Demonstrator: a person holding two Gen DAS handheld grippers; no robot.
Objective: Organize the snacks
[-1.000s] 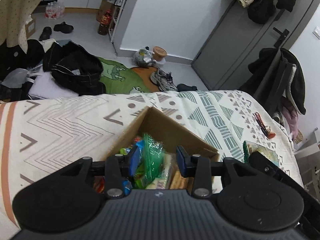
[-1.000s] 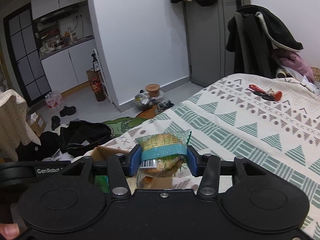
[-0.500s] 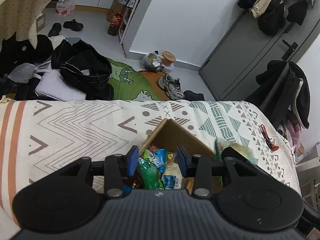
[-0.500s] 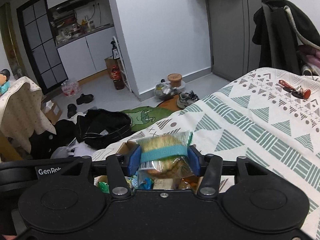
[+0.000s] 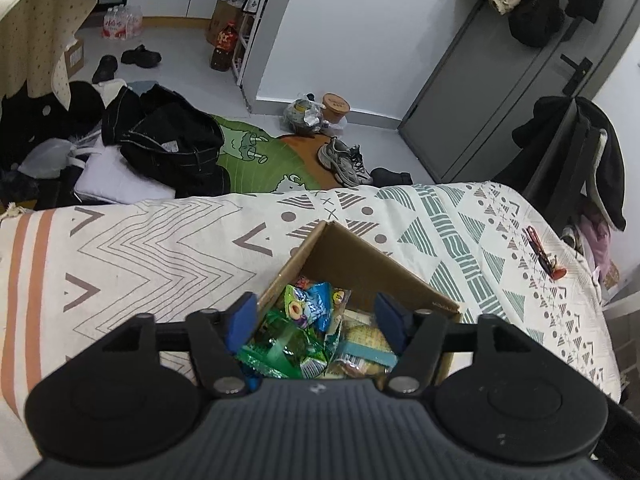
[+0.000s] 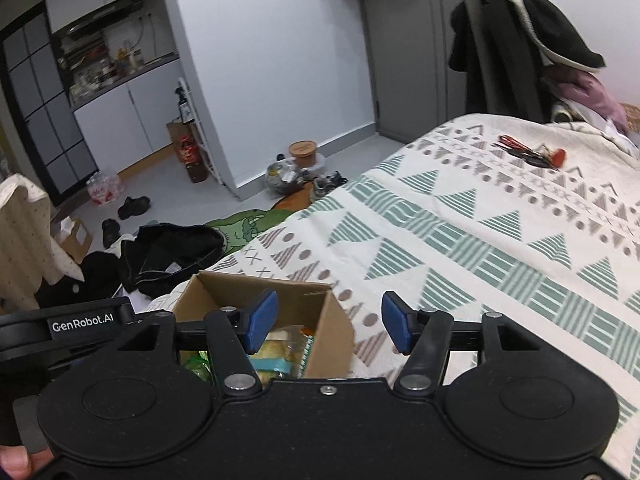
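The cardboard box (image 5: 360, 276) sits on the patterned bed (image 5: 160, 248), and the snacks lie piled inside it. In the left wrist view the box fills the lower centre of the frame, one corner pointing toward the upper middle. The left gripper (image 5: 316, 316) hangs directly over the open top with its jaws wide and nothing between them. Framed between the blue pads are a blue fruit-print packet (image 5: 314, 306), a crumpled green wrapper (image 5: 288, 346) and a clear bread pack with a teal band (image 5: 366, 346).

In the right wrist view the same box (image 6: 308, 320) shows at lower centre-left. The right gripper (image 6: 330, 322) also has its jaws wide and empty, but their gap is centred over the box's near-right wall and the bedspread (image 6: 480, 240) beside it, so the contents lie down and left of it. The banded bread pack (image 6: 276, 354) is visible just under the left pad.

So the left gripper appears better lined up with the box. The bread pack's teal band runs roughly across the left jaws' opening line. No loose snacks are visible on the bed in either view; only a red-handled tool (image 6: 528, 152) lies at upper right, well apart from the box.
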